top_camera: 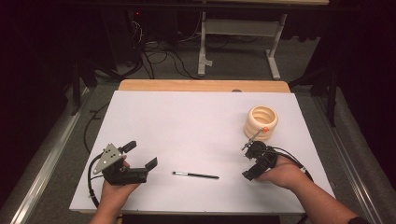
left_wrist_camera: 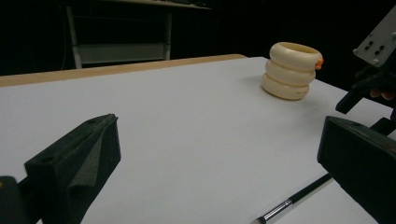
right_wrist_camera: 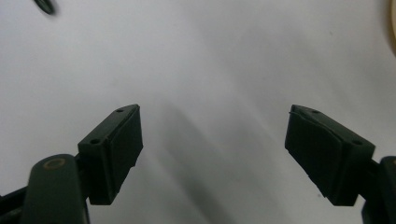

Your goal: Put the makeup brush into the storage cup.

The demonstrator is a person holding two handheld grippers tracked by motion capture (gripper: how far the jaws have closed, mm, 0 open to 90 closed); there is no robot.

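A thin black brush (top_camera: 195,175) with a silver ferrule lies on the white table top (top_camera: 196,116), between my two grippers; it also shows low in the left gripper view (left_wrist_camera: 299,193). A cream ribbed holder (top_camera: 261,122) stands at the right, with an orange-tipped stick (top_camera: 264,129) leaning out of it. My left gripper (top_camera: 141,154) rests open to the left of the brush, its jaws (left_wrist_camera: 219,126) wide apart with nothing between them. My right gripper (top_camera: 247,161) is just in front of the holder; its jaws (right_wrist_camera: 215,121) stand open over bare table.
A wooden strip (top_camera: 203,85) runs along the table's far edge. Beyond it, on the floor, are a white desk frame (top_camera: 243,32) and tangled cables (top_camera: 159,56). The holder (left_wrist_camera: 290,70) stands far right in the left gripper view. Metal rails flank the table.
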